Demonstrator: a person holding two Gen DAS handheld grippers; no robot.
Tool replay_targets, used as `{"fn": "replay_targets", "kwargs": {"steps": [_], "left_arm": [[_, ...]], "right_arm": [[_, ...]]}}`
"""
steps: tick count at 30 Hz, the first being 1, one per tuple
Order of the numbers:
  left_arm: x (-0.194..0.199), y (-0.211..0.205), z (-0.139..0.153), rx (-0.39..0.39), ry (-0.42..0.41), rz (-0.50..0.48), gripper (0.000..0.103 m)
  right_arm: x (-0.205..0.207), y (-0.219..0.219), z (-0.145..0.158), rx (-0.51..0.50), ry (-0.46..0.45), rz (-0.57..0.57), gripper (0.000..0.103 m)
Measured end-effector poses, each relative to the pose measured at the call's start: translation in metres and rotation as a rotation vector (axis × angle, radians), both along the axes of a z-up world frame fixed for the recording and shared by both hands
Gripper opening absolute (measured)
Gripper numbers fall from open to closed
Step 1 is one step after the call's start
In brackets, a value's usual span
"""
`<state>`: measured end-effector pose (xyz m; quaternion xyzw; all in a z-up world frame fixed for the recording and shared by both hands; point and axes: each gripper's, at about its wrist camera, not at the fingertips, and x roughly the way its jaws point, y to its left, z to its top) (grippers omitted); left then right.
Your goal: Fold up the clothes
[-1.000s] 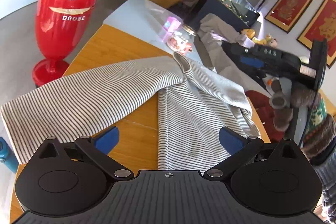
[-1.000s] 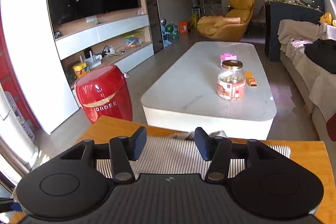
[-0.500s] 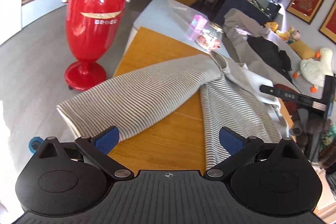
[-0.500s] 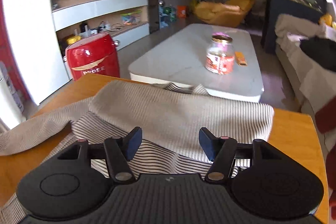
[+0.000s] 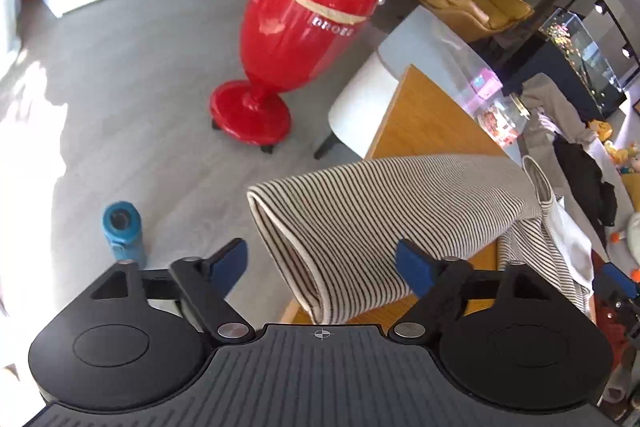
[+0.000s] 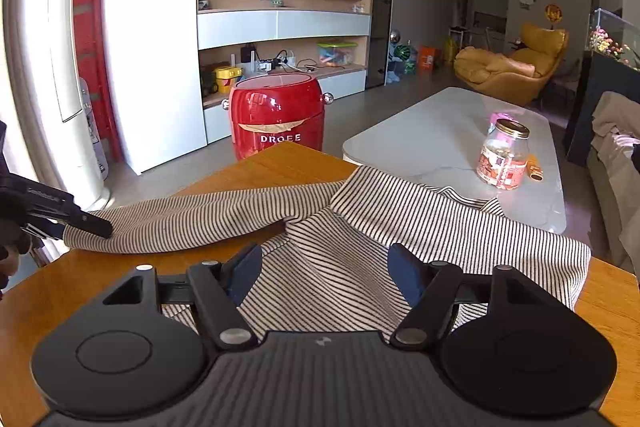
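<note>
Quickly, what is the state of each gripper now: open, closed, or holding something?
Left gripper: open, jaws just been closing around the striped sleeve, pads not yet pressing it.
Right gripper: open, jaws just been opening over the striped shirt, holding nothing.

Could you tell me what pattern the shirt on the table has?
Thin dark stripes on cream shirt; right wrist view.

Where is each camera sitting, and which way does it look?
Left wrist: on the left gripper, looking down its open fingers at the striped shirt's sleeve cuff.
Right wrist: on the right gripper, facing the shirt body, the TV wall beyond; left gripper at the edge.
Shared: striped shirt, wooden table, red DROEE container.
</note>
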<state>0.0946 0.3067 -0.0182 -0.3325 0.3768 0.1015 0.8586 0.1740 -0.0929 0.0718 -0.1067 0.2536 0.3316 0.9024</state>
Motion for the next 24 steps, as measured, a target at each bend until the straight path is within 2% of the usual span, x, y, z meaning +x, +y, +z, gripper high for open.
{"fn": "replay_targets", "kwargs": {"steps": [1,3,6,8,9,10,14,15,18,21,24], "left_arm": [[0.002,0.0,-0.002,-0.008,-0.004,-0.003,0.064],[0.002,-0.004,0.003,0.035,-0.022,-0.001,0.043],[0.001,-0.011,0.02,0.088,-0.083,-0.025,0.027],[0.001,-0.016,0.035,0.096,-0.13,-0.056,0.024],[0.001,-0.019,0.043,0.092,-0.153,-0.075,0.023],[0.003,-0.023,0.052,0.084,-0.175,-0.092,0.023],[0.015,-0.044,0.084,0.047,-0.253,-0.188,0.019],[0.019,-0.051,0.092,0.042,-0.273,-0.218,0.015],[0.03,-0.076,0.107,0.043,-0.319,-0.295,0.015],[0.041,-0.089,0.112,0.055,-0.332,-0.322,0.015],[0.052,-0.097,0.114,0.069,-0.333,-0.332,0.015]], "right_arm": [[-0.005,0.0,0.001,0.003,-0.005,-0.001,0.073],[-0.015,0.002,0.002,-0.005,-0.035,0.001,0.073],[-0.035,0.008,0.004,-0.035,-0.13,0.025,0.073],[-0.047,0.018,0.004,-0.044,-0.164,0.063,0.066],[-0.053,0.024,0.004,-0.046,-0.172,0.088,0.051],[-0.058,0.03,0.004,-0.049,-0.18,0.112,0.045],[-0.079,0.064,0.0,-0.02,-0.222,0.218,0.045],[-0.082,0.072,-0.001,-0.013,-0.228,0.239,0.046],[-0.079,0.1,-0.011,-0.015,-0.241,0.279,0.056],[-0.064,0.117,-0.023,-0.011,-0.181,0.241,0.056],[-0.062,0.112,-0.023,0.002,-0.138,0.228,0.056]]}}
